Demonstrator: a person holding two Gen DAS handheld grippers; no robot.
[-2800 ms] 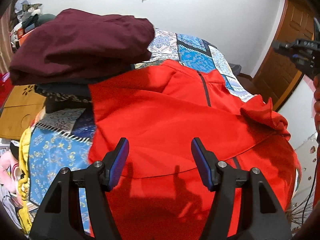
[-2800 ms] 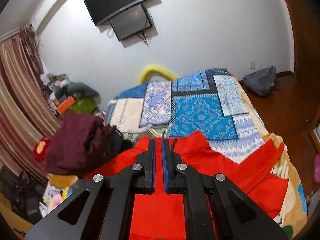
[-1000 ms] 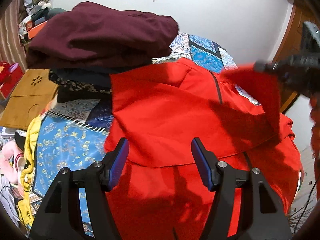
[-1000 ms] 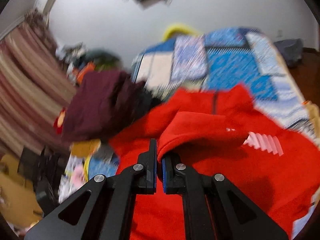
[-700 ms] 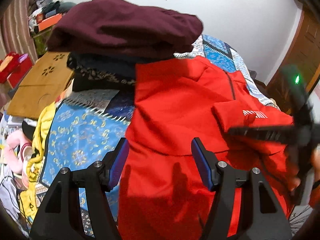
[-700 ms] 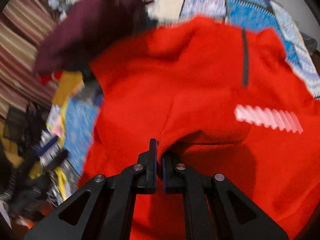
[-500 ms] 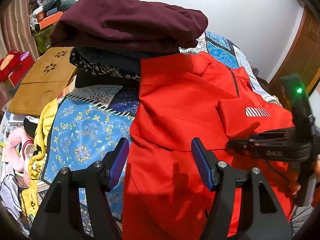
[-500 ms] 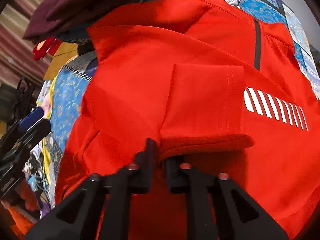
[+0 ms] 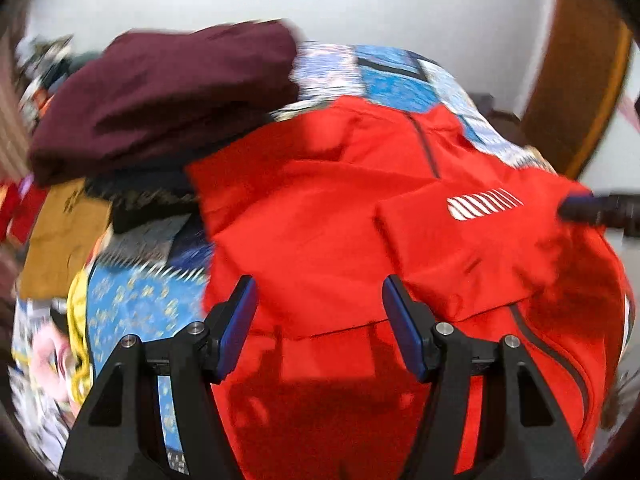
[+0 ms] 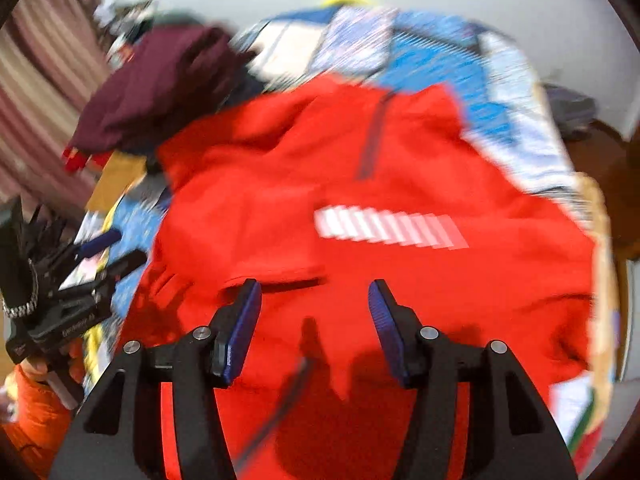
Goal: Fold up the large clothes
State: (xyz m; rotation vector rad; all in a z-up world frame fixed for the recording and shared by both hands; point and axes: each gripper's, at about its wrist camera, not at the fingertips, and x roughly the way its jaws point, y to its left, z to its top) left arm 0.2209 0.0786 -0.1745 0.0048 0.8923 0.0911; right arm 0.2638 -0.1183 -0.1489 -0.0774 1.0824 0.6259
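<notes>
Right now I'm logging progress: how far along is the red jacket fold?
Done: one sleeve lies folded across the red jacket chest, white stripes up. In hand: nothing; the left gripper and right gripper are both open above the fabric. Left: the jacket's lower part is spread toward the cameras, unfolded, and it isn't yet on the maroon stack.

Motion blur is smearing the right wrist view, especially the far bed quilt [image 10: 432, 52]. The red jacket [image 9: 340, 216] is hiding most of the bed, its near hem running off the frame. The right gripper [image 9: 600, 210] is getting cut off at the right edge.
</notes>
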